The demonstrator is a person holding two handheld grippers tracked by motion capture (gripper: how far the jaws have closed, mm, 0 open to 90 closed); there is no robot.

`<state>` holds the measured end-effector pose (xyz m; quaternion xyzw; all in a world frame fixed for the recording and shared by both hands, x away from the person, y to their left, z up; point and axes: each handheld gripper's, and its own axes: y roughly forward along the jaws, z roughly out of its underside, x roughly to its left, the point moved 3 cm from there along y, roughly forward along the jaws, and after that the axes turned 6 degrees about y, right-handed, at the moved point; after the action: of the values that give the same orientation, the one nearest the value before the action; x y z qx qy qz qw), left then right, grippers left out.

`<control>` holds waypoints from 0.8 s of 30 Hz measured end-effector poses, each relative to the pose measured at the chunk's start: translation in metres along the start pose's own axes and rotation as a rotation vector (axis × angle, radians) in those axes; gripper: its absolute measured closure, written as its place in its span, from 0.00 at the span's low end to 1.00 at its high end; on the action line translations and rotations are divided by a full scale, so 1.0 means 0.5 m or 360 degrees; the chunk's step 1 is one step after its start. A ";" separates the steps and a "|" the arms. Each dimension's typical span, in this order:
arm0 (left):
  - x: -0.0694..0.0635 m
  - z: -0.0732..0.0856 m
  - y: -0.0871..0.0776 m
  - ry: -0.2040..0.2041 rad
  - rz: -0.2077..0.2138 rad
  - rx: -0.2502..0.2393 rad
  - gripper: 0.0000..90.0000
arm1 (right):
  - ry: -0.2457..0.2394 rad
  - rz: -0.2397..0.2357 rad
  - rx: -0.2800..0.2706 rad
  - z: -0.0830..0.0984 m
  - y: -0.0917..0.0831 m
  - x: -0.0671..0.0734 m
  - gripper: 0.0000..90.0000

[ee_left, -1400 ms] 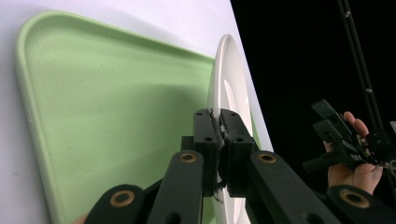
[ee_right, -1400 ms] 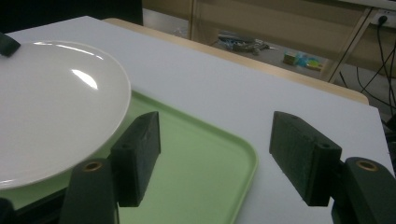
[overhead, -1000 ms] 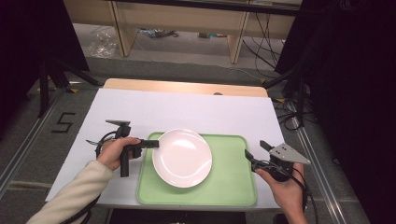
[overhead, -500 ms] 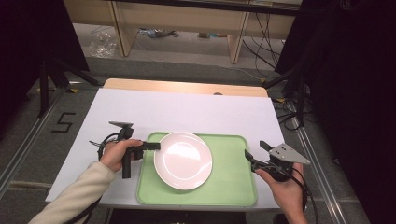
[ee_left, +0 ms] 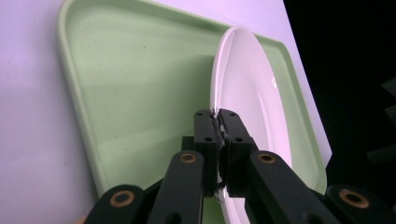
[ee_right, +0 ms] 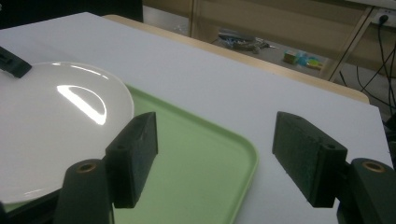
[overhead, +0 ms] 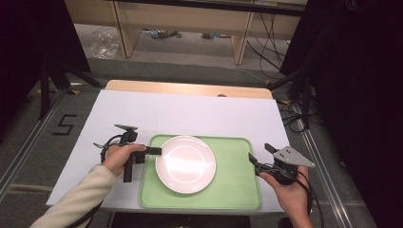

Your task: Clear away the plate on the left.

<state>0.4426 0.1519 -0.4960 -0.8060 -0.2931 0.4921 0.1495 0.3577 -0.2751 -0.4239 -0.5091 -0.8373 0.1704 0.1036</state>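
A round white plate [overhead: 185,164] lies over the left half of a green tray [overhead: 233,190]. My left gripper [overhead: 157,151] is shut on the plate's left rim, and the left gripper view shows its jaws pinching the plate [ee_left: 247,88] above the tray [ee_left: 130,84]. I cannot tell whether the plate's underside touches the tray. My right gripper [overhead: 259,152] is open at the tray's right edge, holding nothing. The right gripper view looks between its open jaws [ee_right: 215,154] at the plate [ee_right: 51,126] and the tray [ee_right: 196,158].
The tray sits at the near edge of a white table top [overhead: 190,111], which has bare room behind and to the left. A wooden edge [overhead: 190,88] runs along the far side. Cables lie on the floor to the right.
The plate and my left gripper have shifted slightly toward the near edge over the tray. My right gripper has stayed in place, open.
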 end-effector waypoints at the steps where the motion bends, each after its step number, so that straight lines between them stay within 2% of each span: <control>1: 0.001 0.000 0.002 0.0020 -0.0010 -0.0006 0.95 | 0.0000 0.0000 0.0001 0.000 0.000 0.000 0.35; 2: 0.009 0.000 0.002 0.0107 -0.0023 0.0011 0.95 | 0.0001 0.0000 0.0004 0.000 0.000 0.000 0.35; 3: 0.009 0.001 0.004 0.0104 -0.0035 0.0014 0.95 | -0.0003 0.0001 0.0002 0.000 0.001 0.000 0.35; 6: 0.010 0.005 0.006 0.0162 -0.0095 0.0050 0.93 | -0.0021 0.0008 -0.0012 0.000 0.001 -0.002 0.35; 8: 0.008 0.007 0.006 0.0234 -0.0145 0.0069 0.91 | -0.0014 0.0003 -0.0008 0.000 0.001 -0.001 0.35; 10: 0.005 0.006 0.004 0.0352 -0.0258 0.0051 0.92 | 0.0002 -0.0002 0.0003 0.001 0.001 0.000 0.34; 12: 0.002 0.004 0.000 0.0390 -0.0247 0.0039 0.90 | -0.0018 0.0008 -0.0015 0.000 0.001 -0.002 0.34; 13: 0.001 0.003 -0.003 0.0440 -0.0269 0.0038 0.88 | 0.0005 -0.0002 0.0003 0.001 0.000 0.000 0.34; 15: -0.002 0.004 -0.003 0.0518 -0.0320 0.0010 0.81 | 0.0006 -0.0006 0.0009 0.001 -0.001 0.000 0.34; 18: -0.007 0.004 -0.008 0.0624 -0.0328 -0.0040 0.73 | 0.0006 -0.0007 0.0009 0.002 -0.001 0.000 0.34; 20: -0.015 0.004 -0.016 0.0738 -0.0326 -0.0093 0.63 | 0.0009 -0.0006 0.0009 0.002 -0.001 -0.001 0.34; 22: -0.025 0.000 -0.029 0.0890 -0.0353 -0.0185 0.54 | 0.0011 -0.0002 -0.0003 0.002 0.000 -0.001 0.33; 23: -0.027 -0.002 -0.033 0.0928 -0.0362 -0.0211 0.48 | 0.0009 -0.0007 0.0007 0.002 -0.001 -0.001 0.33; 24: -0.031 -0.006 -0.041 0.0980 -0.0356 -0.0270 0.44 | 0.0008 -0.0007 0.0007 0.002 -0.001 -0.001 0.33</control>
<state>0.4335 0.1583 -0.4728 -0.8892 -0.3607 0.1799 0.2164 0.3571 -0.2760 -0.4247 -0.5074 -0.8378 0.1706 0.1071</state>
